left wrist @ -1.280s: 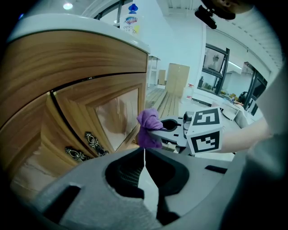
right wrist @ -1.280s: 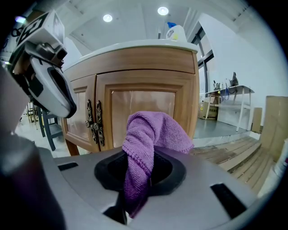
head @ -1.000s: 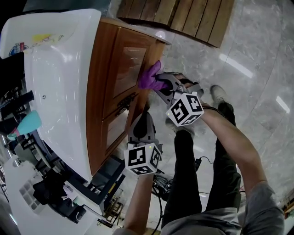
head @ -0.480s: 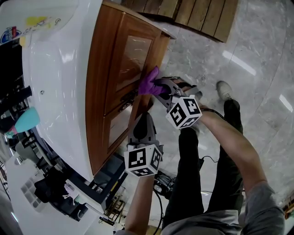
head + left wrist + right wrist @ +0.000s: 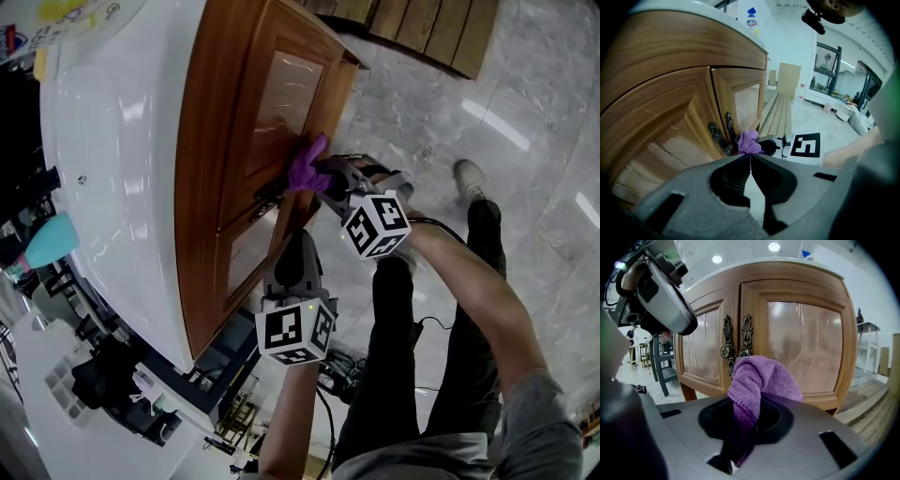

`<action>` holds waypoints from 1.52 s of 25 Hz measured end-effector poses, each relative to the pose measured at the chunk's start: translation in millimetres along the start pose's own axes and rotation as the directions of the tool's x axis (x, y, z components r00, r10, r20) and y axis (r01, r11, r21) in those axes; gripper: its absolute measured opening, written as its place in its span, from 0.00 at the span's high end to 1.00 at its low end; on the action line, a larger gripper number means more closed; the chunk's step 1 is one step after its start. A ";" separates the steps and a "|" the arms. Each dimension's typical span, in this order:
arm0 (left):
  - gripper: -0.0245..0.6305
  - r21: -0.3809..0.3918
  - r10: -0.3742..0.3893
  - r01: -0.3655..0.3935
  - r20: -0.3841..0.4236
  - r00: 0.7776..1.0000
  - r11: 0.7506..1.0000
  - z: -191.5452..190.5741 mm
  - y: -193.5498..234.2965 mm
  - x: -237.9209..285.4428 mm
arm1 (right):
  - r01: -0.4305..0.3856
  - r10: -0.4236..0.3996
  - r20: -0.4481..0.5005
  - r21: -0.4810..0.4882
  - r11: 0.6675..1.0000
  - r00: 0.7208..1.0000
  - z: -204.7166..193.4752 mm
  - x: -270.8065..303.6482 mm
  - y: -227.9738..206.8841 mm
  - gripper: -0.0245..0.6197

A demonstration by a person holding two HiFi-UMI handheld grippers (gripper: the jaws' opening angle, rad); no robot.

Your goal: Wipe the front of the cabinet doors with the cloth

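A purple cloth [image 5: 307,167] [image 5: 759,378] [image 5: 749,141] is pinched in my right gripper [image 5: 323,178] [image 5: 747,399], which is shut on it. The cloth bulges out ahead of the jaws and presses on the lower frame of the right cabinet door [image 5: 281,103] [image 5: 806,338], beside the ornate metal handles [image 5: 736,341] [image 5: 723,136]. The left cabinet door [image 5: 705,343] [image 5: 246,251] lies beyond the handles. My left gripper [image 5: 295,246] [image 5: 750,157] hovers lower in front of the cabinet, shut, with nothing between its jaws.
A white basin top [image 5: 103,159] caps the wooden cabinet. Wooden slats [image 5: 412,33] lie on the marble floor [image 5: 525,122] behind it. A dark chair [image 5: 658,366] stands left of the cabinet. The person's legs and shoe [image 5: 469,178] are under the grippers.
The right gripper and cloth slid down the right door toward the handles. The view shifted and the cabinet looms larger. The left gripper kept its place.
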State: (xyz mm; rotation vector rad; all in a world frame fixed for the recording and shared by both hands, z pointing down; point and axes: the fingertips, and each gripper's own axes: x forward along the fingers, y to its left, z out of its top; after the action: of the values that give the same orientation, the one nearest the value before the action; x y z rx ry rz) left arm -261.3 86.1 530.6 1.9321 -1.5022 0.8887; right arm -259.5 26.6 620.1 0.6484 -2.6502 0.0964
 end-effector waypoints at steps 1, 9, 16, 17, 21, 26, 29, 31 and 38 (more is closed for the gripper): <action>0.94 -0.001 0.000 0.000 0.001 1.000 1.000 -0.6 1.1 -0.2 | -0.001 0.001 -0.001 0.000 1.000 1.000 -0.4 2.2 0.7 0.85; 0.94 -0.004 0.008 -0.008 -0.001 1.000 1.000 -6.1 9.4 0.5 | -0.012 0.012 -0.009 0.000 1.000 1.000 -0.3 20.2 5.4 0.85; 0.94 -0.010 0.014 -0.014 -0.007 1.000 1.000 -10.2 14.6 2.9 | -0.010 0.010 -0.003 0.012 1.000 1.000 -0.8 27.3 3.3 0.85; 0.94 -0.012 0.015 -0.015 -0.010 1.000 1.000 -11.2 14.7 3.7 | -0.012 0.012 -0.004 0.010 1.000 1.000 -1.1 27.9 3.0 0.85; 0.94 -0.017 0.015 -0.015 -0.018 1.000 1.000 -11.8 12.2 6.8 | -0.021 0.021 -0.010 -0.002 1.000 1.000 -2.9 28.6 1.3 0.85; 0.94 -0.025 0.026 -0.026 -0.015 1.000 0.999 -8.0 11.4 6.3 | -0.026 0.026 -0.019 -0.006 1.000 0.999 -4.6 28.7 -3.4 0.85; 0.94 -0.026 0.029 -0.029 -0.022 0.999 0.999 -9.0 9.1 7.6 | -0.020 0.020 -0.026 -0.009 1.000 0.999 -6.0 28.4 -10.2 0.85; 0.94 -0.031 0.031 -0.032 -0.025 0.999 0.999 -8.8 7.7 8.8 | -0.012 0.012 -0.028 -0.005 1.000 1.000 -6.9 27.9 -16.4 0.85; 0.94 -0.035 0.039 -0.040 -0.020 0.999 0.999 0.6 2.0 15.5 | -0.011 0.011 -0.026 -0.013 1.000 1.000 -7.0 27.0 -32.3 0.85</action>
State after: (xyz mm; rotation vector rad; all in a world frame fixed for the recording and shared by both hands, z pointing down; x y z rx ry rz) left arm -260.6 75.5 542.1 1.8697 -1.5395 0.8892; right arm -264.0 -12.6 636.5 0.6240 -2.6275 0.0905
